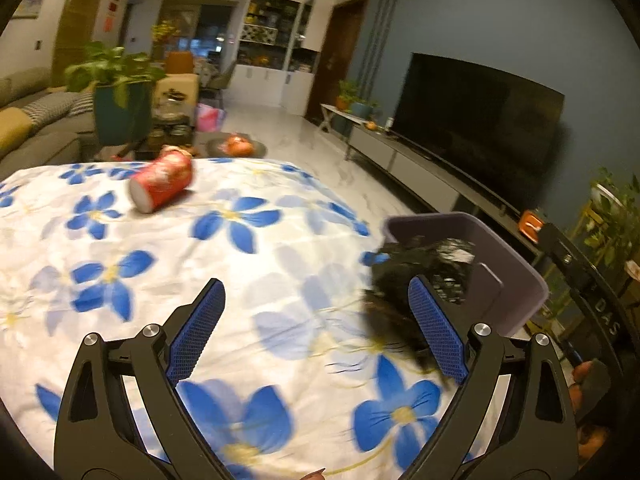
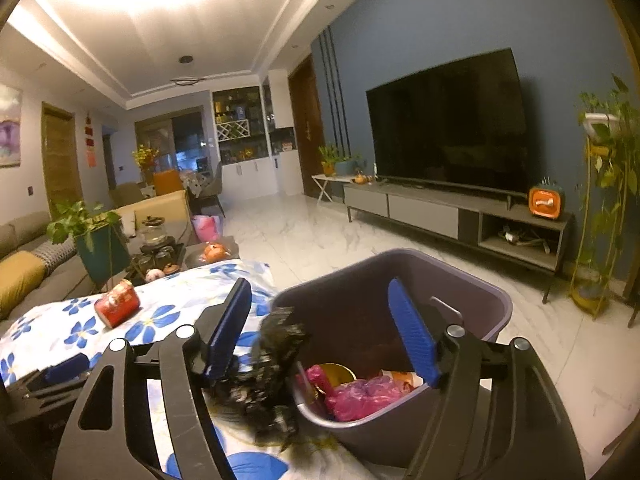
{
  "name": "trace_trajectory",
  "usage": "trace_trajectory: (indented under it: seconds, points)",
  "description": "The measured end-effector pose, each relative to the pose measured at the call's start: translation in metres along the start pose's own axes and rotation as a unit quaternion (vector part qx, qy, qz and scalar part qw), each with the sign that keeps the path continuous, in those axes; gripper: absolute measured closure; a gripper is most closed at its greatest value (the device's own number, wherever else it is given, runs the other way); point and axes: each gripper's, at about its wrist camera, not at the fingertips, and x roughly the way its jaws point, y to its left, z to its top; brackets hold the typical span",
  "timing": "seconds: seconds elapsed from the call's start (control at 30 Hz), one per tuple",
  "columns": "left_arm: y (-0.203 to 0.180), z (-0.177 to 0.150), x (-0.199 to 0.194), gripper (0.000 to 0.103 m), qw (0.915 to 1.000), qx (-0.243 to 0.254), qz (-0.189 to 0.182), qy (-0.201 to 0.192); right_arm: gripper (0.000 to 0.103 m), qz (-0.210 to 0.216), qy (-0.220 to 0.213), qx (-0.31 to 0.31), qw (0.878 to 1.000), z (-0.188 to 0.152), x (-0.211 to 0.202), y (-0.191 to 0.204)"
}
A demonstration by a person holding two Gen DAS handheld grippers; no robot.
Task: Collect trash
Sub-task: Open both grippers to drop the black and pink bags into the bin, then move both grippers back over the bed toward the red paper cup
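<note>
Two views. Left wrist first: the left gripper (image 1: 316, 298) has its jaws wide apart, holding nothing. A crumpled black bag (image 1: 404, 280) lies against the right jaw, at the rim of the purple bin (image 1: 516, 264). A red can (image 1: 162, 184) lies on its side far from the bin on the flowered surface (image 1: 192, 264).

Right wrist: the right gripper (image 2: 320, 300) has its jaws apart. The black bag (image 2: 276, 364) sits beside the left jaw, against the bin (image 2: 472, 304). Pink trash (image 2: 360, 394) lies inside the bin.

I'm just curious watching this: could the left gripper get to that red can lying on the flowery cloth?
Probably yes. The left gripper is open and holds nothing, and only bare flowered cloth lies between it and the red can, which lies on its side farther along the table. The black bag sits off to its right.
</note>
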Motion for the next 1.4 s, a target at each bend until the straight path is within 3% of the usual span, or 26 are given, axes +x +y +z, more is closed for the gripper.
trace_trajectory:
  seconds: [0.43, 0.73, 1.1, 1.4]
  points:
    - [0.091, -0.006, -0.047, 0.01, 0.9931, -0.043, 0.106, -0.023, 0.028, 0.069, -0.013, -0.057, 0.996, -0.008, -0.027, 0.074]
    - [0.142, -0.003, -0.06, 0.01, 0.9867, -0.069, 0.145, -0.025, 0.025, 0.123, -0.004, -0.09, 0.988, -0.015, -0.027, 0.136]
    - [0.183, 0.017, -0.051, 0.01, 0.9823, -0.066, 0.173, -0.026, 0.024, 0.163, 0.02, -0.111, 0.98, -0.016, 0.003, 0.196]
    - [0.197, 0.049, -0.003, 0.01, 0.9879, -0.051, 0.144, -0.025, 0.024, 0.159, 0.034, -0.114, 0.98, -0.012, 0.046, 0.225]
